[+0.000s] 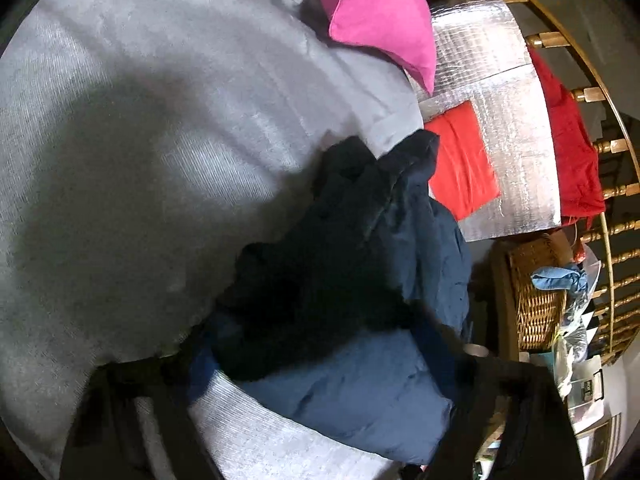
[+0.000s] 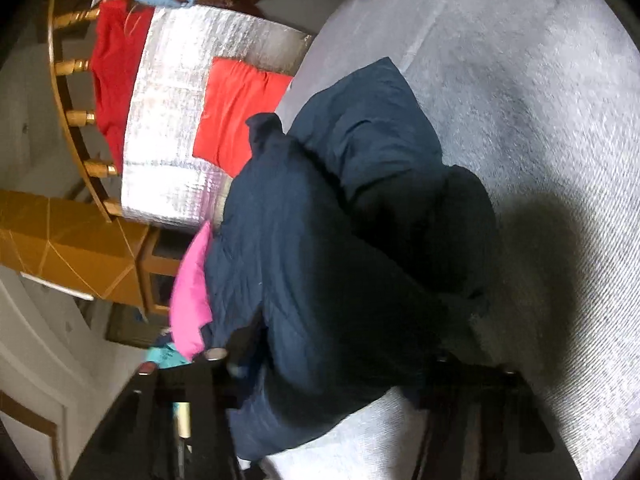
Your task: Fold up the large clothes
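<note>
Left wrist view, left to right: grey cloth [image 1: 132, 152] spread wide, filling the left and centre. Navy garment [image 1: 360, 312] bunched low at centre, lying on the grey cloth, its upper folds in deep shadow. Left gripper [image 1: 328, 420] dark along the bottom edge, one finger [image 1: 160, 420] at lower left and the other at lower right, set apart with navy fabric between them; whether pressed on the fabric, impossible to tell. Pink cloth [image 1: 376, 20] at top centre. Orange-red folded cloth [image 1: 460, 160] on a silver foil sheet [image 1: 508, 92], red cloth [image 1: 572, 152] beyond it against a wooden railing [image 1: 600, 92]. Wicker basket [image 1: 536, 300] at lower right.

Right wrist view, left to right: railing, red cloth, foil sheet and orange-red cloth at upper left. Pink cloth at lower left. Navy garment [image 2: 320, 260] heaped at centre on the grey cloth [image 2: 540, 120]. Right gripper [image 2: 320, 420] at the bottom, fingers apart with navy fabric draped between; grip impossible to tell.
</note>
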A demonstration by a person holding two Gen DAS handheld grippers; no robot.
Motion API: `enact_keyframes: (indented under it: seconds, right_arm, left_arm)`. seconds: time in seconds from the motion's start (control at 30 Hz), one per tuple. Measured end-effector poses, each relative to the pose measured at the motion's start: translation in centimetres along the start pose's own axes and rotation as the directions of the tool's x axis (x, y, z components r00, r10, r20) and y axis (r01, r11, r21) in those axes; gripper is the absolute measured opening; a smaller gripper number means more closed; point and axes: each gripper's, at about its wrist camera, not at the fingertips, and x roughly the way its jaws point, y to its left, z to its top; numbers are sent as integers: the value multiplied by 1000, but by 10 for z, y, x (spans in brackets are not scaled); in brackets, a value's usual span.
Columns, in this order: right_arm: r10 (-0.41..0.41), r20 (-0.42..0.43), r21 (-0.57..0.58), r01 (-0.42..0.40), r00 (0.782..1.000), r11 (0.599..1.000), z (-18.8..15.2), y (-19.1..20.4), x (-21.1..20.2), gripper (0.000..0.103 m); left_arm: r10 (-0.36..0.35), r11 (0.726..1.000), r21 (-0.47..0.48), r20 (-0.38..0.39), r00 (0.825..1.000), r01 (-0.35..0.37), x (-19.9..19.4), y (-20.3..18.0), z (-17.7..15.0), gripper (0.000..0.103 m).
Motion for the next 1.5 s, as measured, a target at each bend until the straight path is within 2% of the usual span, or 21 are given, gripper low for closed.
enact_keyframes:
  seconds: [0.03, 0.13, 0.23, 0.4, 0.57, 0.67, 0.77, 0.8, 0.9, 1.0, 1.1, 1.17, 1.23, 1.3, 1.37, 1.5]
  right_arm:
    - [-12, 4, -30, 12, 1000, 999, -2, 4, -2, 44]
    - [-24, 15, -97, 25, 1000, 995, -6, 13, -8, 36]
    - [-23, 24, -126, 26, 999, 992, -10, 17, -15, 33]
    - [-31, 33, -192, 37, 999, 981, -20, 24, -29, 32]
    - [-43, 7, -234, 43, 999, 971, -33, 22, -53, 32]
    - [-73, -21, -245, 66, 997, 967, -36, 15, -57, 33]
    - [-113, -71, -247, 92, 991, 965, -32, 10, -48, 39]
    - [-120, -82, -250, 96, 989, 963, -32, 10, -49, 46]
    - [-122, -92, -242, 96, 988, 965, -35, 13, -64, 49]
    - [-98, -82, -244, 75, 992, 967, -41, 15, -87, 55]
    - [-99, -56, -301, 78, 994, 951, -51, 25, -108, 56]
    - [-125, -5, -371, 115, 992, 922, -57, 40, -120, 56]
    - [-170, 83, -438, 189, 982, 879, -57, 54, -128, 64]
    - [-187, 123, -458, 223, 975, 861, -48, 64, -128, 64]
    - [-181, 136, -454, 223, 974, 862, -33, 71, -122, 64]
    - [-187, 127, -457, 225, 974, 860, -7, 88, -89, 64]
  left_arm:
    - [13, 1000, 16, 6, 1000, -13, -1, 1, -1, 60]
    - [0, 999, 54, 23, 1000, -1, -8, -1, -2, 44]
    - [-5, 994, 106, 38, 999, 1, -18, -7, -3, 34]
    - [-24, 992, 123, 43, 999, 18, -34, -7, -9, 32]
    - [22, 980, 194, 51, 998, -32, -58, -4, -32, 31]
    - [109, 964, 236, 52, 993, -118, -55, -3, -39, 36]
    - [192, 953, 228, 49, 980, -198, -46, 0, -35, 56]
    - [210, 951, 221, 50, 976, -216, -51, 4, -38, 63]
    - [226, 944, 233, 60, 972, -234, -62, 3, -41, 64]
    - [269, 897, 323, 140, 953, -301, -81, -10, -52, 65]
    - [280, 843, 412, 213, 936, -346, -94, -28, -64, 71]
    - [285, 808, 457, 249, 926, -372, -97, -39, -69, 74]
    - [289, 781, 493, 260, 921, -385, -94, -48, -69, 76]
    - [299, 783, 496, 228, 926, -375, -86, -57, -63, 76]
    - [301, 791, 489, 213, 930, -368, -78, -65, -53, 76]
    - [337, 780, 476, 226, 914, -406, -54, -77, -36, 76]
